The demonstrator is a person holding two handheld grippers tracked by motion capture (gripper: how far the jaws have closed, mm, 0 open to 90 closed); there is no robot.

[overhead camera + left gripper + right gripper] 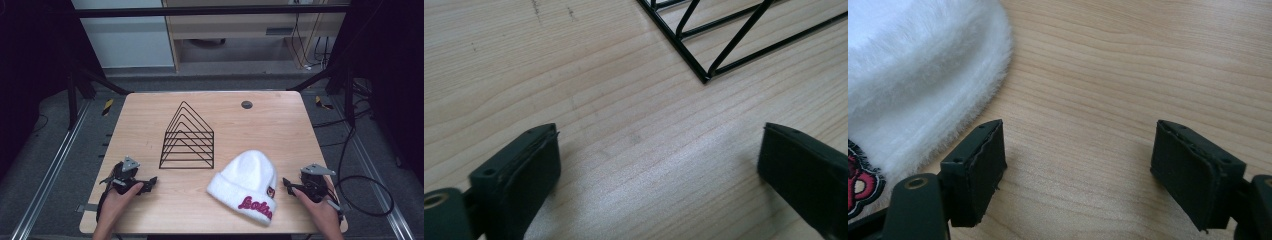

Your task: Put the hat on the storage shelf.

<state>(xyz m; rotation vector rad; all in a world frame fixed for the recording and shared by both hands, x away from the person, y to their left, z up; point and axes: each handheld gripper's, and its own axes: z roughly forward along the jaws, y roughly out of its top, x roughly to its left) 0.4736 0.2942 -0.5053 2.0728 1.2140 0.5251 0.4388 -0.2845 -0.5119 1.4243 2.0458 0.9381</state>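
Observation:
A fluffy white beanie [248,184] with red lettering on its cuff lies on the wooden table [280,125], front right of centre. A black wire rack [188,138] of nested triangles stands in the middle. My left gripper [150,184] rests low at the front left, open, with bare wood between its jaws; the rack's corner [706,77] lies just ahead of it. My right gripper [287,183] sits at the front right, open and empty, with the beanie's furry edge [923,85] just beside its left jaw.
A small dark round disc [246,104] is set in the table near its back edge. Cables [360,185] trail off the right side over the floor. Metal rails run along both sides of the table.

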